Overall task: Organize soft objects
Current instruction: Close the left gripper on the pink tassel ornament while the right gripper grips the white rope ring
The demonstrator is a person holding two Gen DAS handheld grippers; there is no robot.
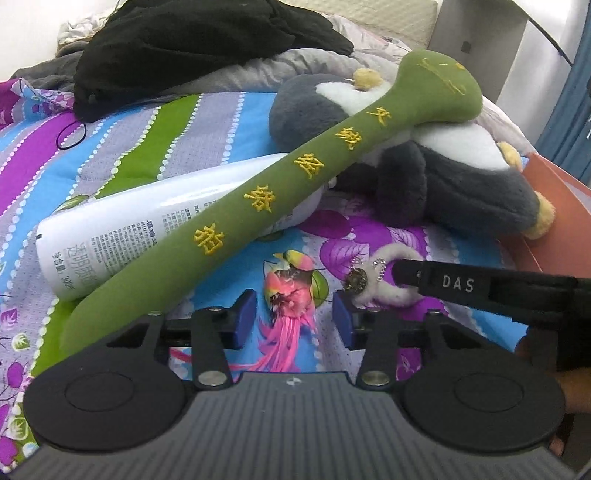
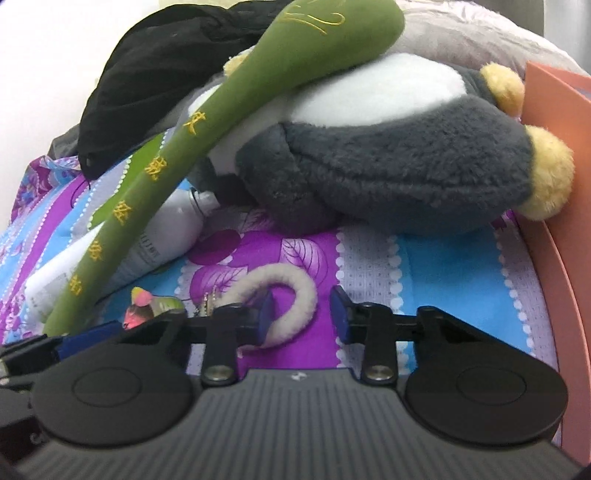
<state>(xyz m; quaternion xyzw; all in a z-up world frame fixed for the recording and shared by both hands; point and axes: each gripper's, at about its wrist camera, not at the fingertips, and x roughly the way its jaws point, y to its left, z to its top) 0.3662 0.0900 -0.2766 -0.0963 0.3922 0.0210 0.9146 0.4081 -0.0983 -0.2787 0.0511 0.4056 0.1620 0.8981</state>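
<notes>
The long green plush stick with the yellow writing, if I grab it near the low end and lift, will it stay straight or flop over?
The green plush stick would probably sag: it already curves along its length where it drapes over the white bottle and the grey penguin plush. It looks light, being soft stuffed fabric. Its fat head rests on the penguin, so lifting may drag or nudge that toy.
</notes>
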